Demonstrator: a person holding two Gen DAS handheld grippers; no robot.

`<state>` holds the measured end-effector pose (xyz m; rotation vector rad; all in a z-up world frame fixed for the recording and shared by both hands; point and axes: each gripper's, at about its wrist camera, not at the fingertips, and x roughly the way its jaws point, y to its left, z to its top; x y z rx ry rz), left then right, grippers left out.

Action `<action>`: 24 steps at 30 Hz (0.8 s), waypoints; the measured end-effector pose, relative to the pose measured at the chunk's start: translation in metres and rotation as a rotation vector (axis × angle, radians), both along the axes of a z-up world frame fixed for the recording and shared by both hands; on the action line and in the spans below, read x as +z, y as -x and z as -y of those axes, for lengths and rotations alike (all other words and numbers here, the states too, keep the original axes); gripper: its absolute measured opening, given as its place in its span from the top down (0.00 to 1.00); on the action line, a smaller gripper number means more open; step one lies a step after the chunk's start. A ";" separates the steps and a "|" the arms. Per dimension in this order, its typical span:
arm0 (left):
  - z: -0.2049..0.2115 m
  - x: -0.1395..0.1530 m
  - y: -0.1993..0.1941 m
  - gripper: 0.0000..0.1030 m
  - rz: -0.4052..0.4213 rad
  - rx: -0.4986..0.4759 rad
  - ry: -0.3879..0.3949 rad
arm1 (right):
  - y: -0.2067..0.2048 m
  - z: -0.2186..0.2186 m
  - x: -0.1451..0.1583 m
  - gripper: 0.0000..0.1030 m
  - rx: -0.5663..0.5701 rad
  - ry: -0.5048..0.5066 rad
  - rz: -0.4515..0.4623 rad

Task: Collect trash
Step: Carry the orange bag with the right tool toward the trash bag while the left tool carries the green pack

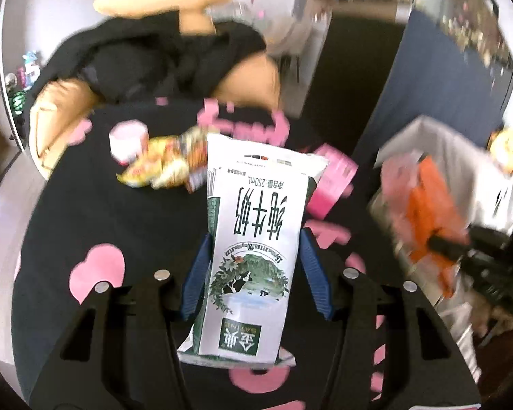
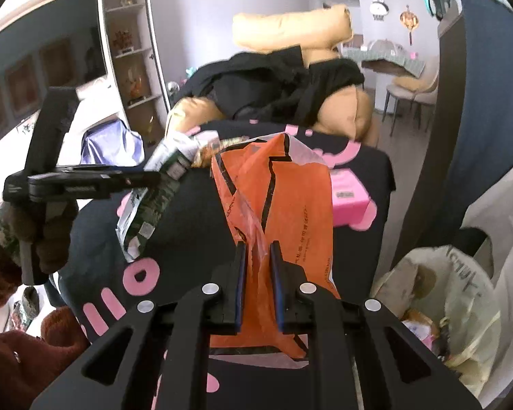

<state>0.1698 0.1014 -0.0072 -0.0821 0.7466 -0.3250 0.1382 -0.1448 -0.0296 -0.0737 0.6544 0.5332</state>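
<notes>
The left gripper clamps a white-and-green milk carton by its sides, lifted above the black cloth with pink hearts. The right gripper pinches a crumpled orange plastic bag near the cloth's right edge. Beside that edge, just right, a white-lined trash bin gapes open. Yellow snack wrappers and a pink box lie on the cloth beyond.

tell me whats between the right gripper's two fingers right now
A crumpled orange plastic bag, pinched by the shut right gripper; the right wrist view shows it.
</notes>
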 end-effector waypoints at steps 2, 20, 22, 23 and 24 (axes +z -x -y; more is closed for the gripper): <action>0.002 0.020 0.007 0.52 0.055 0.011 0.034 | 0.004 0.002 0.012 0.86 -0.001 0.003 0.037; 0.133 0.116 0.035 0.52 0.327 -0.124 0.150 | 0.053 0.120 0.095 0.86 -0.206 0.027 0.301; 0.156 0.112 0.029 0.52 0.298 -0.155 0.173 | 0.058 0.140 0.095 0.86 -0.249 0.034 0.308; 0.172 0.106 0.022 0.52 0.268 -0.177 0.190 | 0.059 0.151 0.094 0.86 -0.269 0.036 0.307; 0.182 0.101 0.018 0.52 0.247 -0.189 0.203 | 0.060 0.162 0.093 0.86 -0.291 0.036 0.305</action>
